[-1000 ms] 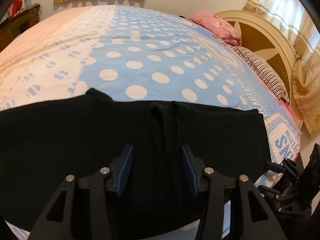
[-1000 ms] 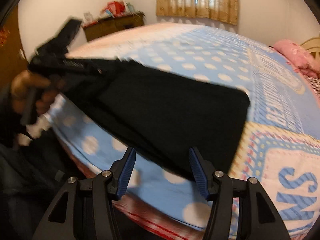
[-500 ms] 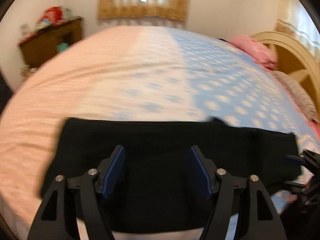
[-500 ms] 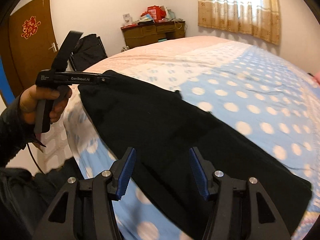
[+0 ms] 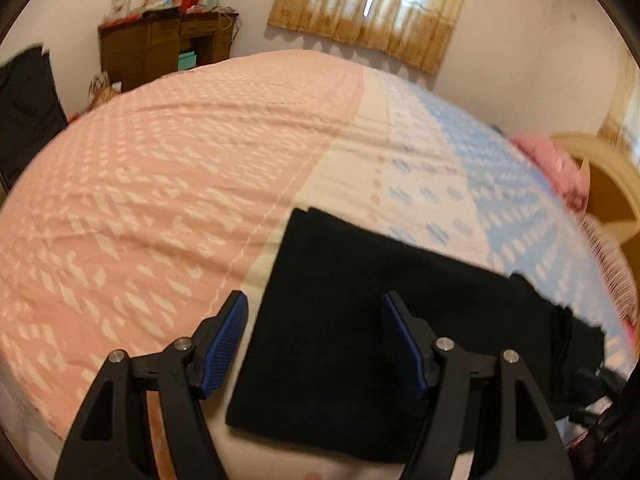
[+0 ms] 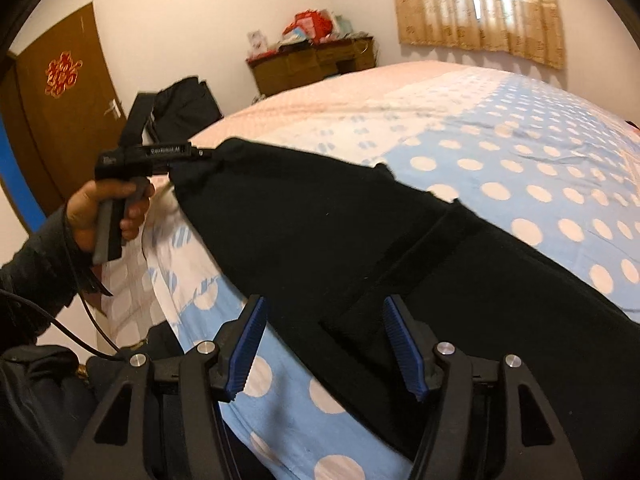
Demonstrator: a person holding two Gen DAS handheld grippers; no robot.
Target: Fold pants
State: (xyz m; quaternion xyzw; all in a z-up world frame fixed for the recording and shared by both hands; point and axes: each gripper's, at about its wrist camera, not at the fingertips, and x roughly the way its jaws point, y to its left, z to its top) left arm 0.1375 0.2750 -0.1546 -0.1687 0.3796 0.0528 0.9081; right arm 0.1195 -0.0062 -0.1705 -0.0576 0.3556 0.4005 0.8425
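The black pants [image 5: 360, 312] lie flat along the near edge of the bed and also show in the right wrist view [image 6: 400, 248]. My left gripper [image 5: 316, 340] is open and empty, its fingers straddling the leg-end corner of the pants. In the right wrist view the left gripper's body [image 6: 156, 156] sits at that far end of the pants. My right gripper [image 6: 322, 346] is open and empty, hovering over the waist part near the bed edge.
The bed cover is pink [image 5: 160, 184] at the foot and blue with white dots [image 6: 540, 168] toward the head. A pink pillow [image 5: 556, 168] and headboard [image 5: 600, 184] are at the right. A wooden cabinet [image 5: 160, 52], a dark chair [image 6: 184, 104] and a door [image 6: 60, 120] stand beyond.
Both grippers have swung left along the pants. The left one went from the middle of the pants to the leg end; the right view now looks over the waist part.
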